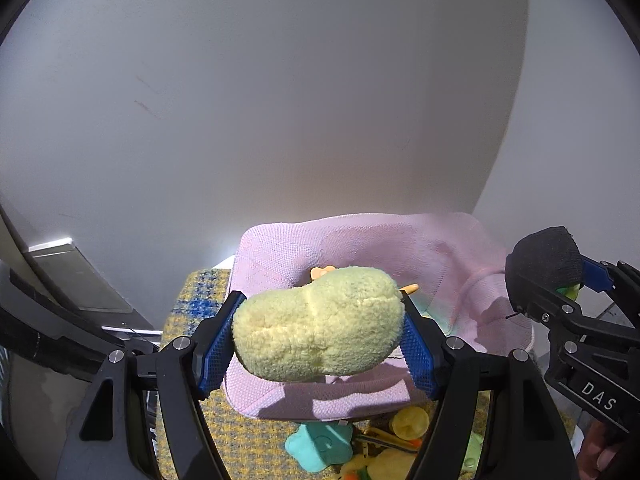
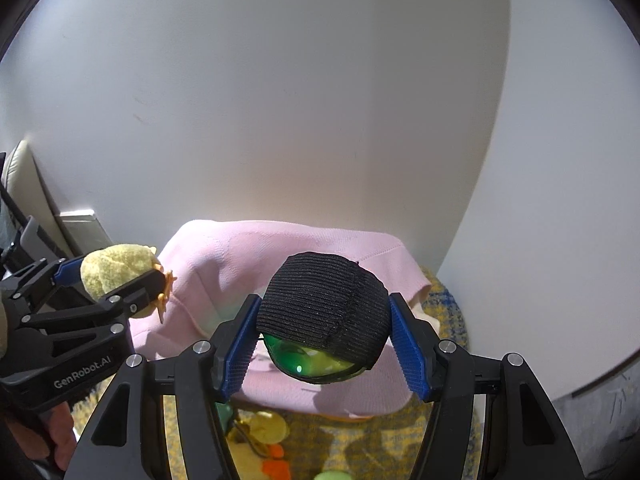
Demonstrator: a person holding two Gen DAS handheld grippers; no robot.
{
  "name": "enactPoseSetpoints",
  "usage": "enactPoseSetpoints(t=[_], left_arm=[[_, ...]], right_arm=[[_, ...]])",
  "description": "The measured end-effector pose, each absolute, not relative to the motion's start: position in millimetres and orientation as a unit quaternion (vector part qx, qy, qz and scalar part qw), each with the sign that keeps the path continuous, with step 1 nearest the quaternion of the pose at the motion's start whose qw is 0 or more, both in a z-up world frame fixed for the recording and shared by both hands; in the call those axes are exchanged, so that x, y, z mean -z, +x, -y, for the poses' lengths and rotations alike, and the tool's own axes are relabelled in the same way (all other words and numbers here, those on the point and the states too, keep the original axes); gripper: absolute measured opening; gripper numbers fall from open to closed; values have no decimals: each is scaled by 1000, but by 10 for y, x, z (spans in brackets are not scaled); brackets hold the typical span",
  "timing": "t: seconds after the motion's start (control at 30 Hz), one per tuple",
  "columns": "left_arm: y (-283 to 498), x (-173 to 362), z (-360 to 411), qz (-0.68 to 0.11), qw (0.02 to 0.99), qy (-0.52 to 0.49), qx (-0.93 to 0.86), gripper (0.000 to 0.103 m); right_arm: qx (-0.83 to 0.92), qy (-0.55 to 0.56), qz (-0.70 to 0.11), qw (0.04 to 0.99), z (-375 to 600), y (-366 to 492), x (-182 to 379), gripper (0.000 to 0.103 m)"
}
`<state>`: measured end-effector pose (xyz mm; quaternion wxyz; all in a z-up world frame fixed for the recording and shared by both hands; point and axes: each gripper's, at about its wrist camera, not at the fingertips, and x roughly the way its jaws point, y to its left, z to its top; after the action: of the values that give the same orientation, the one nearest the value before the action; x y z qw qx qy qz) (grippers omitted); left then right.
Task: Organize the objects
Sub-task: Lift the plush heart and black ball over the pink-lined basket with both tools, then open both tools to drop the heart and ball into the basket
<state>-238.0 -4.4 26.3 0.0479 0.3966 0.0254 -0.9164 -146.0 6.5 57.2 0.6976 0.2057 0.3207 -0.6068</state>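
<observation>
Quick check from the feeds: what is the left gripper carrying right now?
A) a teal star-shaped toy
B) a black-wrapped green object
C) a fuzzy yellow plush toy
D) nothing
C: in the left wrist view the left gripper has its blue pads pressed on both sides of the yellow plush toy, held above the pink fabric bin.

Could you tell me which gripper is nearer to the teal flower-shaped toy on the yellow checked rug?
Left. The left gripper hangs just above the teal flower-shaped toy; the right gripper is off to its right.
</observation>
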Motion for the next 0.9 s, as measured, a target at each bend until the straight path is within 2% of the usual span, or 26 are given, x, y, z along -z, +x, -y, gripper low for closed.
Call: enactPoseSetpoints(t=[0.37, 0.43, 0.5, 0.67, 0.9], left_arm=[[-2557, -113, 114, -34, 56, 414, 908, 74], [-2565, -91, 127, -37, 61, 416, 907, 80], [-2553, -93, 145, -39, 69, 414, 907, 89], [-2517, -162, 155, -38, 82, 409, 908, 100], [-2382, -301, 153, -38, 86, 401, 911, 102]], right_arm=[[597, 234, -328, 694, 159, -1521, -407, 64], [599, 234, -328, 692, 150, -1526, -409, 70], [605, 227, -321, 692, 111, -1545, -444, 87], [612, 220, -318, 689, 62, -1625, -497, 90], [618, 221, -313, 687, -29, -1641, -434, 90]])
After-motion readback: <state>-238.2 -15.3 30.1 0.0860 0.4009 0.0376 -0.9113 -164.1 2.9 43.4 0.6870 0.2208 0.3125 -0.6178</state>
